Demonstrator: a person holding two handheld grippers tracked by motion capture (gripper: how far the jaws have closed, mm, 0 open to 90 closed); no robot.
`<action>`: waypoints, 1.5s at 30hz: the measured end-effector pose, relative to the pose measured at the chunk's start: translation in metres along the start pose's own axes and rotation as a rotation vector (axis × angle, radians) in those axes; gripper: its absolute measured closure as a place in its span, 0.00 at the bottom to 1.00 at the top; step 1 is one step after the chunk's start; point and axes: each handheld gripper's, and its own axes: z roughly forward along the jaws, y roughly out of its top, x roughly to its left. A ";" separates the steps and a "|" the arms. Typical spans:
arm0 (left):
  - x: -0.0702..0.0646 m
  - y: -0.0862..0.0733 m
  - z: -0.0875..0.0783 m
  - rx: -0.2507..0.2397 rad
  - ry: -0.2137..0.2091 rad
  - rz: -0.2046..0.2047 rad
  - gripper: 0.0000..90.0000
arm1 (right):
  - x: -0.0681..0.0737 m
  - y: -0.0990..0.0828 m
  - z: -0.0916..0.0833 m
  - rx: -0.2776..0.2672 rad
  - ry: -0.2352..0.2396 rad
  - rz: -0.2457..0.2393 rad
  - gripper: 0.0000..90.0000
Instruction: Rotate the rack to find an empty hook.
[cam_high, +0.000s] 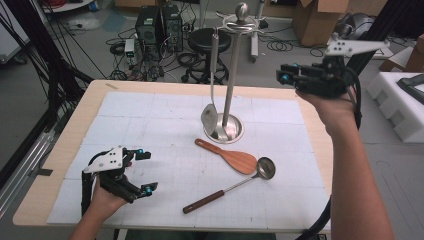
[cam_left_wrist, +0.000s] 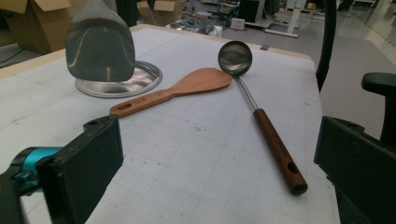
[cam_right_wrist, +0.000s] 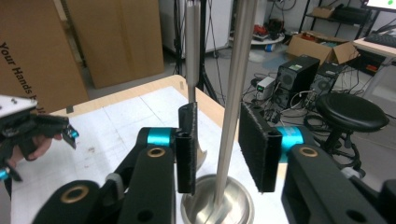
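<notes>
Nearest to me, the left gripper (cam_high: 145, 170) is resting low over the front left of the table (cam_high: 60, 150), its jaws spread wide and gripping nothing. Just past it, two utensils are lying loose on the white gridded mat (cam_high: 150, 115): a steel ladle (cam_high: 230, 186) with a dark wooden handle, and a wooden rice paddle (cam_high: 227, 155) whose blade is sitting just beside the ladle's bowl. Judging by looks, the ladle is going to be stiff and bowl-heavy, so the wooden handle (less slippery than the polished shaft) seems the sensible place to pinch it, near the hole at its end. The paddle looks light and rigid; its narrow handle is lying flat on the mat, so getting under it may be awkward.

Farther back, the utensil stand (cam_high: 231, 85) is rising from its round steel base, with a steel spatula (cam_high: 212, 85) hanging from the top hooks, its blade dangling just above the base. It will probably swing if nudged.

Up at the right, the right gripper (cam_high: 284, 73) is hovering level with the stand's upper part, jaws parted and holding nothing; in the right gripper view the pole (cam_right_wrist: 236, 93) is showing between them, beyond the pads.
</notes>
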 end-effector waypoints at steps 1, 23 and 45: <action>0.000 0.000 0.000 0.000 0.003 -0.001 0.02 | 0.000 -0.008 -0.003 -0.005 0.004 0.009 0.72; 0.005 -0.002 0.000 -0.001 0.012 -0.010 0.02 | 0.041 -0.153 -0.019 -0.104 0.022 0.105 0.46; 0.016 -0.005 0.002 -0.007 0.028 -0.032 0.02 | 0.032 -0.167 -0.029 -0.113 -0.023 0.149 0.26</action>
